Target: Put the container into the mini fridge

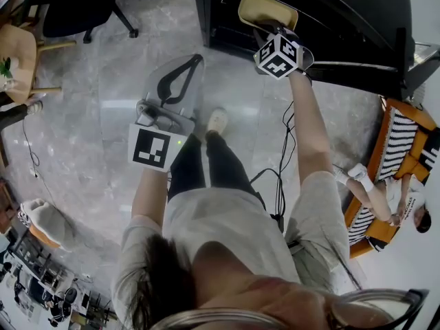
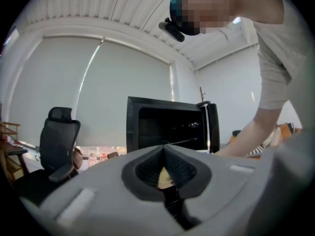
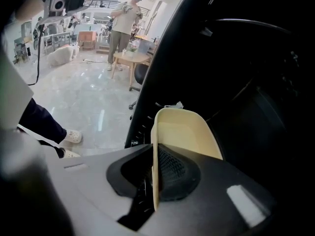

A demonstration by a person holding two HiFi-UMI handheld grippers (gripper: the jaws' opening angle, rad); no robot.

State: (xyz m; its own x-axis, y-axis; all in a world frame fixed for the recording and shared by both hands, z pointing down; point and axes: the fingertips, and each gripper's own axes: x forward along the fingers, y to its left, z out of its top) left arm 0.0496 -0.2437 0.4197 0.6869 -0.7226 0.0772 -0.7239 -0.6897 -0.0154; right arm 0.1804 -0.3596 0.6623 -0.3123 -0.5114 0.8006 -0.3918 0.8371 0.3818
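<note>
My right gripper [image 1: 269, 27] is shut on the rim of a cream plastic container [image 1: 265, 9], holding it at the open front of the black mini fridge [image 1: 330, 19]. In the right gripper view the container [image 3: 184, 132] stands on edge between the jaws of the right gripper [image 3: 155, 168], its open side toward the dark fridge interior [image 3: 246, 82]. My left gripper [image 1: 194, 62] hangs lower over the floor, shut with nothing in it. The left gripper view shows the left gripper [image 2: 164, 150] with its jaw tips touching and, beyond them, the fridge [image 2: 167, 127] with its door [image 2: 212, 127] swung open.
A black office chair [image 1: 89, 2] and a wooden table [image 1: 17, 50] stand at the far left. A person sits on an orange striped lounger [image 1: 395, 150] at the right. Cables [image 1: 278, 184] trail on the marble floor by my feet. Another person [image 3: 125, 23] stands far back beside a table [image 3: 130, 58].
</note>
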